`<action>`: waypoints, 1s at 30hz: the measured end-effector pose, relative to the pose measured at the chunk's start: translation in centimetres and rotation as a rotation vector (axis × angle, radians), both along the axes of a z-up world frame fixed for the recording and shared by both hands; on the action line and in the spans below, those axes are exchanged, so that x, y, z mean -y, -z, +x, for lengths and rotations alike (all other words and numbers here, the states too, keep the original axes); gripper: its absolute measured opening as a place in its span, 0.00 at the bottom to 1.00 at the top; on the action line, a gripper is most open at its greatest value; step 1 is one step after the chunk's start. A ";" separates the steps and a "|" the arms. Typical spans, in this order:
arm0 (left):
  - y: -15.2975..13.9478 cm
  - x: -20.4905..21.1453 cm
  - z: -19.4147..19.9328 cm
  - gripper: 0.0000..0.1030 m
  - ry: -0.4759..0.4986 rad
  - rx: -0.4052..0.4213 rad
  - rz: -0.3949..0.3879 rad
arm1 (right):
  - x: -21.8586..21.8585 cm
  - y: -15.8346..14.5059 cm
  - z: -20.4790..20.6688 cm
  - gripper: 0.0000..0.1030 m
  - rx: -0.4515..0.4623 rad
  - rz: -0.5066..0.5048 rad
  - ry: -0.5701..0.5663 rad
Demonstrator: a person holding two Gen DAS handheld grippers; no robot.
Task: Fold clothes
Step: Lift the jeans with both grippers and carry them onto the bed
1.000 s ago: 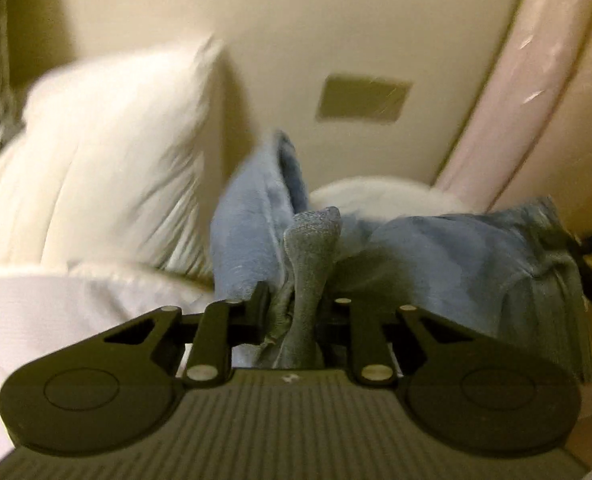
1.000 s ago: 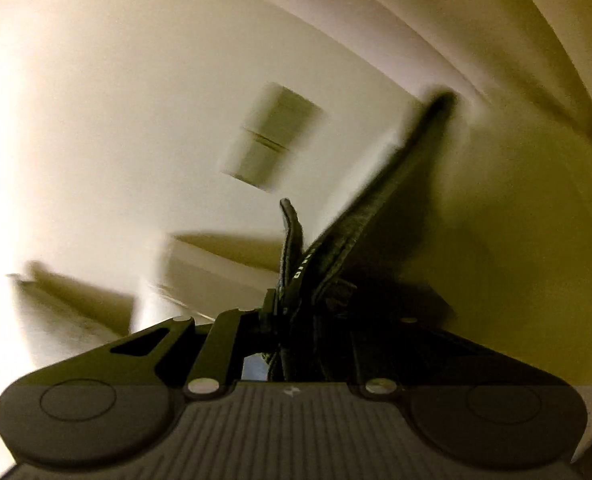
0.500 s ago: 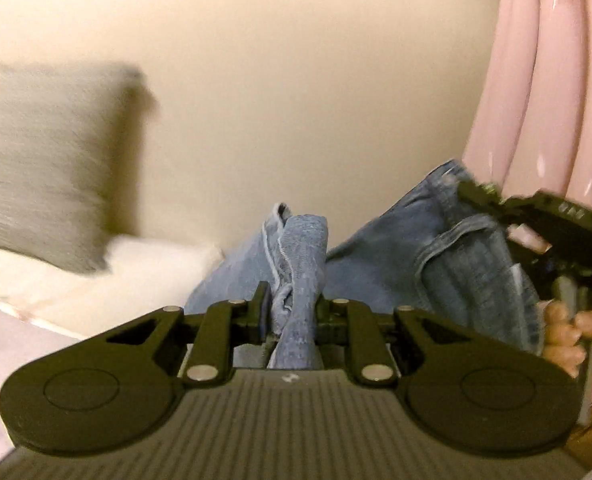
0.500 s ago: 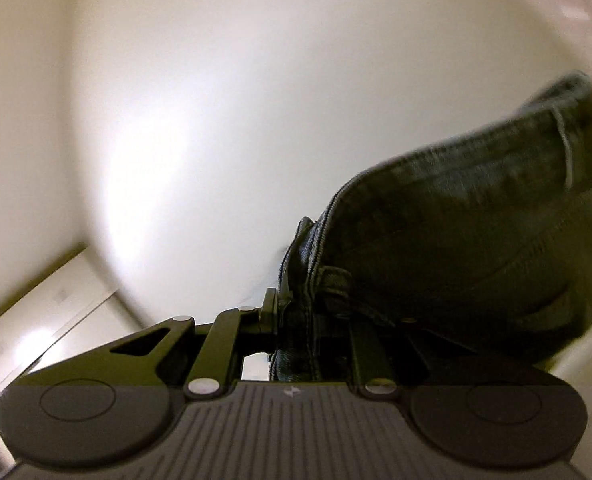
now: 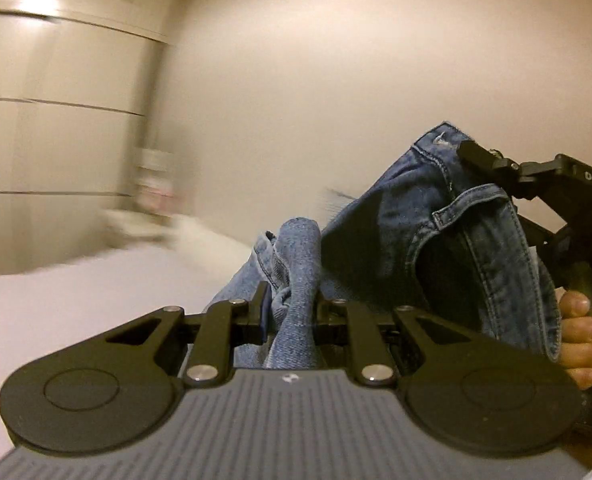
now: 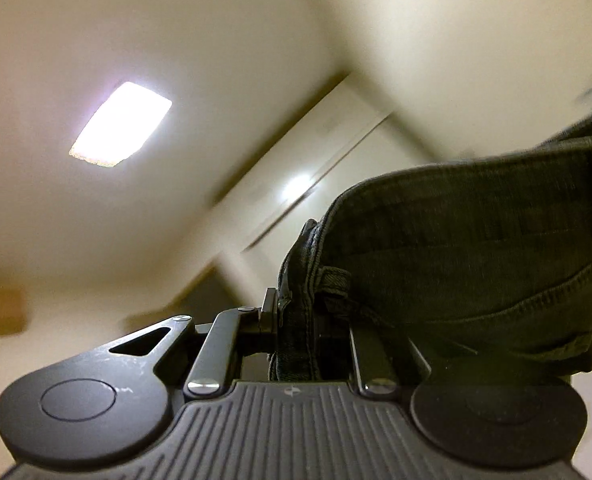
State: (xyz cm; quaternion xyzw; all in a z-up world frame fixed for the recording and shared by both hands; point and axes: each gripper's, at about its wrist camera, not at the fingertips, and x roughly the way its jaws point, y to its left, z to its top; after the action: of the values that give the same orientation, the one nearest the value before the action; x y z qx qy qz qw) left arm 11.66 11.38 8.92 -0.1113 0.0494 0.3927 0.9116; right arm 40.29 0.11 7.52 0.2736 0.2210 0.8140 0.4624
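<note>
A pair of blue jeans [image 5: 416,216] hangs in the air between both grippers. My left gripper [image 5: 291,308] is shut on a bunched fold of the denim, which sticks up between the fingers. In the left wrist view the right gripper [image 5: 476,156] shows at the right edge, clamped on the waistband, with a person's hand [image 5: 584,332] on its handle. The right wrist view points up toward the ceiling; there my right gripper [image 6: 300,312] is shut on the jeans [image 6: 476,260], which look dark and drape off to the right, hiding the right finger.
A white bed surface [image 5: 75,280] lies low on the left, with blurred pale items [image 5: 155,216] against the far wall. Tall cupboard doors [image 5: 55,120] stand at the left. A ceiling light [image 6: 119,124] glows overhead.
Both grippers have swung up and round with the jeans still clamped. The pillows and pink curtain left the left view; cupboards and bed came in. The right view turned to the ceiling light.
</note>
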 end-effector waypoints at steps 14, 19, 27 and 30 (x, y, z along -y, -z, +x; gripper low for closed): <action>10.8 -11.5 -27.4 0.17 -0.613 -0.295 -0.419 | -21.6 14.4 -24.9 0.49 0.200 -0.691 -0.237; 19.1 -10.3 -32.9 0.15 -0.679 -0.291 -0.690 | -20.2 22.3 -30.8 0.49 0.255 -1.058 -0.224; 19.9 -7.6 -35.7 0.18 -0.745 -0.299 -0.799 | -25.1 21.0 -33.0 0.61 0.471 -1.085 -0.334; 18.7 -6.4 -34.8 0.20 -0.784 -0.285 -0.797 | -26.1 18.5 -34.9 0.67 0.573 -1.022 -0.404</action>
State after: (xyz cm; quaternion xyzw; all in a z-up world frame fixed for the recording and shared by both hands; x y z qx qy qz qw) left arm -23.12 17.80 -9.82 -0.4023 0.2710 0.6633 0.5698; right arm 5.39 26.26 -10.97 -0.2590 0.4972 0.7178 0.4128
